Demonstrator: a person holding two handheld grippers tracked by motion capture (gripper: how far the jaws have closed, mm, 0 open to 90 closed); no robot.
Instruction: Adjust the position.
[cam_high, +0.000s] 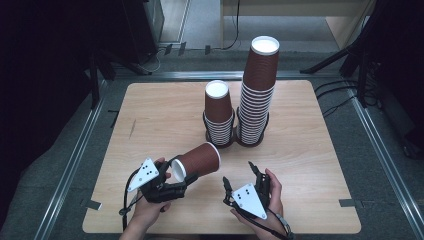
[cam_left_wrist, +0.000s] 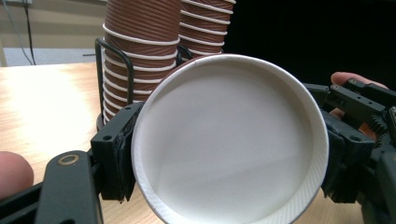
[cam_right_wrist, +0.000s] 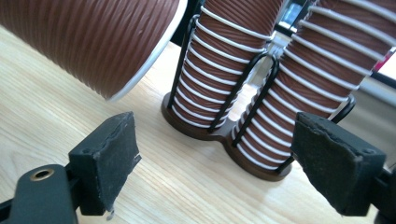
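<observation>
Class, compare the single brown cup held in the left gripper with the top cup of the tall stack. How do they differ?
The held cup lies on its side above the table, base toward the left gripper; the top cup of the tall stack stands upside down. The held cup is alone; the top cup is nested over many others. Both are brown, ribbed paper cups with white bases.
</observation>
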